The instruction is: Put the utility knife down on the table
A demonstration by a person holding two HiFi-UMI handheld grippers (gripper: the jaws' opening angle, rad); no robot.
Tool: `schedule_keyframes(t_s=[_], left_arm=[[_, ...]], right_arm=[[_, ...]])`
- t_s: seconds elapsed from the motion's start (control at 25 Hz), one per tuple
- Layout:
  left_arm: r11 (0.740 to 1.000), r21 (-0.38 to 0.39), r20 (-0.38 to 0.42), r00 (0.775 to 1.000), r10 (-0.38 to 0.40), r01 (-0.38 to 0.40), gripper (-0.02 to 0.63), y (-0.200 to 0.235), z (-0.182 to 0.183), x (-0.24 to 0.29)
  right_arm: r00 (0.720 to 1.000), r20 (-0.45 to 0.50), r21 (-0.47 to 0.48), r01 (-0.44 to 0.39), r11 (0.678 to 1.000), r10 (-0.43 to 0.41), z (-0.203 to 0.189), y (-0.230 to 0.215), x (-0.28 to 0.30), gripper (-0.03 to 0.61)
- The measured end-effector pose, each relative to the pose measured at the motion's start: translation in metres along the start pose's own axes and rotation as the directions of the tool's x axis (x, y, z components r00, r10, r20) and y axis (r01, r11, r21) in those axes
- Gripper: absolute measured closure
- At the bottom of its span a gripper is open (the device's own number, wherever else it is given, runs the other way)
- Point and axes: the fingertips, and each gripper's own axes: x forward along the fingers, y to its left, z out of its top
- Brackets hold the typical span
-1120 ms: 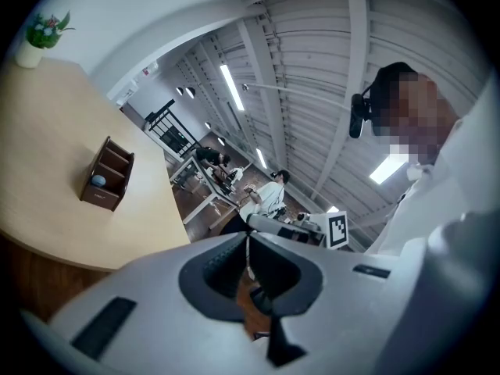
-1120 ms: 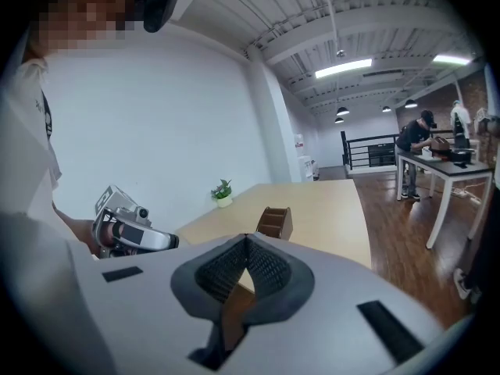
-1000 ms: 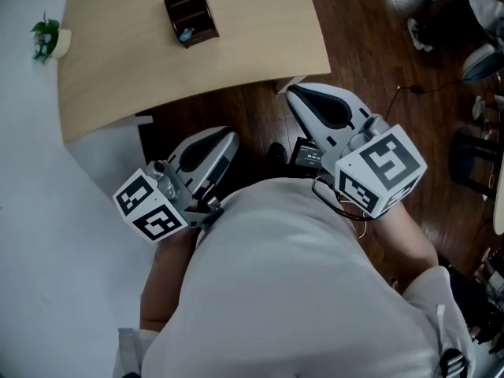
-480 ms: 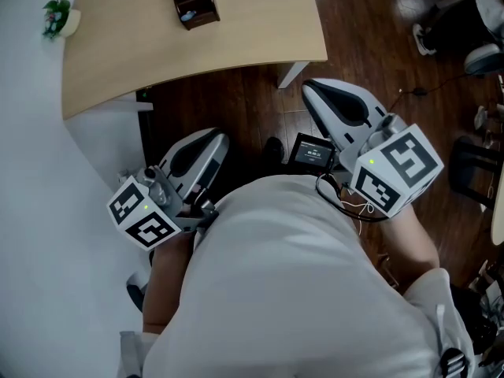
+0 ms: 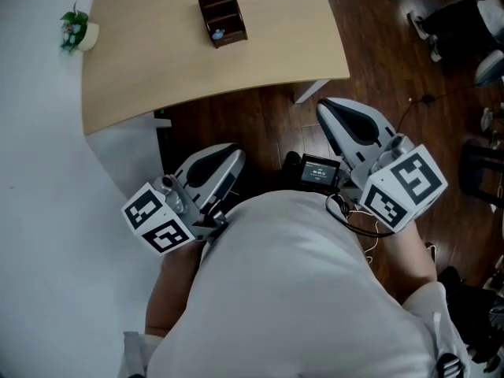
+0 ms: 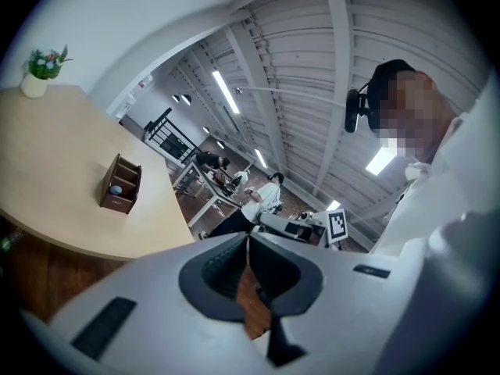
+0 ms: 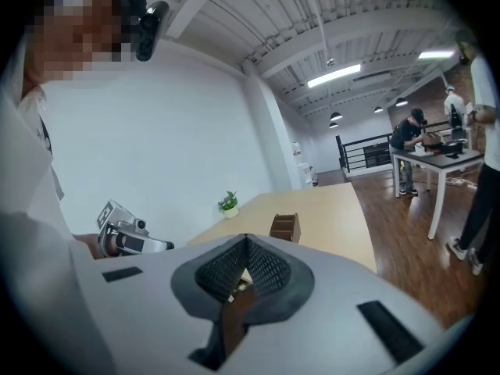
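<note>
Two tools hang close to your torso over the dark wood floor (image 5: 260, 120), and both are empty. The left tool (image 5: 235, 156) has its jaws pressed together, and the right tool (image 5: 329, 107) is closed the same way. On the pale surface (image 5: 157, 61) ahead stands a brown compartment box (image 5: 233, 38) with a small bluish item (image 5: 218, 31) in one compartment. It is too small to tell whether that is the utility knife, and no view shows the knife clearly. A potted plant (image 5: 76, 28) sits at the surface's far corner. Your body cuts off both wrists in the head view. Only the gripper views show people (image 6: 266, 198) farther back in the room. Only the head view shows the small screen (image 5: 319, 169) between the tools.
</note>
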Motion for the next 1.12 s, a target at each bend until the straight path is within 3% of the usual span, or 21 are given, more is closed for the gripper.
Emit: schedule_keyframes(t_s=[0.56, 1.12], left_arm=[[0.994, 0.010, -0.082, 0.991, -0.104, 0.105, 0.611, 0.012, 0.002, -0.005], [0.994, -0.001, -0.072, 0.991, -0.112, 0.112, 0.611, 0.012, 0.002, -0.006]], right_arm=[[0.998, -0.017, 0.007, 0.068, 0.998, -0.068, 0.005, 0.014, 0.020, 0.578], [0.997, -0.041, -0.053, 0.064, 0.997, -0.066, 0.008, 0.019, 0.024, 0.578]])
